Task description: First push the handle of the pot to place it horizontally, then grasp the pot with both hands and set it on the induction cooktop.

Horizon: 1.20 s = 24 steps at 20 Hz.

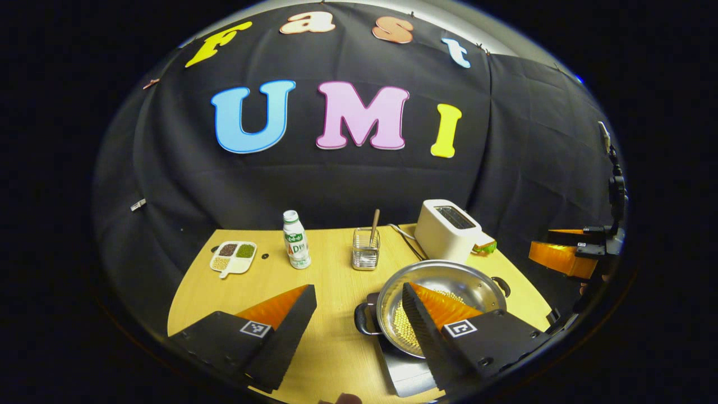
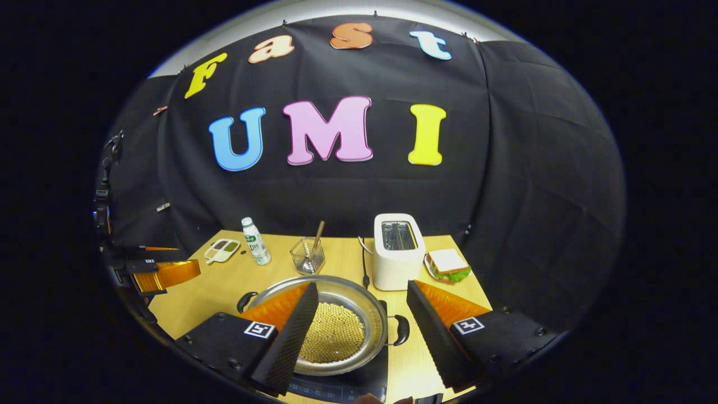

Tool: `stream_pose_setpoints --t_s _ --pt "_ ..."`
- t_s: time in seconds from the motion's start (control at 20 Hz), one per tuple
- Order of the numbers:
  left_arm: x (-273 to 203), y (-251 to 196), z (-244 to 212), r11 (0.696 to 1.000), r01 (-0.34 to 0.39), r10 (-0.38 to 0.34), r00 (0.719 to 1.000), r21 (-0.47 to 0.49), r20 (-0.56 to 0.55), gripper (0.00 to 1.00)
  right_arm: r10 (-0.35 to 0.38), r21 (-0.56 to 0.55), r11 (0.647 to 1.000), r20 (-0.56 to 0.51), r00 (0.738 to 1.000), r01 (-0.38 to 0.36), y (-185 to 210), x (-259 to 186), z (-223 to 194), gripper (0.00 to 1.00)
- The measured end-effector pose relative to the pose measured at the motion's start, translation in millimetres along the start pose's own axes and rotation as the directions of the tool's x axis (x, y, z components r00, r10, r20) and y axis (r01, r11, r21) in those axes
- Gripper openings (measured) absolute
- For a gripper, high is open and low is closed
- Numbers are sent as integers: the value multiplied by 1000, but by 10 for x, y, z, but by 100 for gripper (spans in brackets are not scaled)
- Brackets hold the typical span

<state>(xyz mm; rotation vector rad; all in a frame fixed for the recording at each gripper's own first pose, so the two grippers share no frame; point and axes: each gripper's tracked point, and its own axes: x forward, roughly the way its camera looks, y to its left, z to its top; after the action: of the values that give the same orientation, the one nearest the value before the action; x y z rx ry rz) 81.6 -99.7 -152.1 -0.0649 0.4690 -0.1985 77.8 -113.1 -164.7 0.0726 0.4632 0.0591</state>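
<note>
Closest to me in the left gripper view, my left gripper (image 1: 359, 294) stands wide open with nothing between its fingers; its right finger overlaps the steel pot (image 1: 449, 292) from my angle, though I cannot tell whether it touches. That pot, with pale beans (image 1: 405, 331) in its bottom, sits on the induction cooktop (image 1: 409, 377) at the near right of the bench (image 1: 331, 280), one black handle (image 1: 363, 320) pointing left and the other (image 1: 502, 285) right. Behind it I see a white toaster (image 1: 446, 230), a glass holder with a stick (image 1: 366, 249), a small bottle (image 1: 296, 240) and a divided dish (image 1: 233, 258). Far right, the other gripper (image 1: 566, 249) hangs off the bench edge. In the right gripper view, my right gripper (image 2: 362, 294) is likewise wide open and empty, its left finger across the pot's (image 2: 348, 297) near rim. I also see the pot's right handle (image 2: 399, 330), the cooktop (image 2: 342, 387) beneath, and a sandwich (image 2: 447, 264) beside the toaster (image 2: 397, 249).
</note>
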Motion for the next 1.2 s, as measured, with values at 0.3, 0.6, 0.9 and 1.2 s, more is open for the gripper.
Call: stream_pose_setpoints --t_s 0.3,0.6,0.9,1.2 --pt "-555 188 280 1000 11 -11 993 -6 116 96 -1 -39 999 146 989 7 358 -478 438 98" --pt "-1115 299 482 1000 -3 -2 969 20 248 96 -13 -68 997 314 949 36 682 -938 796 99" --pt "-1496 397 557 999 -34 23 941 27 337 94 -16 -66 997 402 915 46 879 -1248 951 98" --pt "-1632 586 551 996 -84 72 930 18 361 95 -22 -30 999 404 915 37 898 -1262 963 98"
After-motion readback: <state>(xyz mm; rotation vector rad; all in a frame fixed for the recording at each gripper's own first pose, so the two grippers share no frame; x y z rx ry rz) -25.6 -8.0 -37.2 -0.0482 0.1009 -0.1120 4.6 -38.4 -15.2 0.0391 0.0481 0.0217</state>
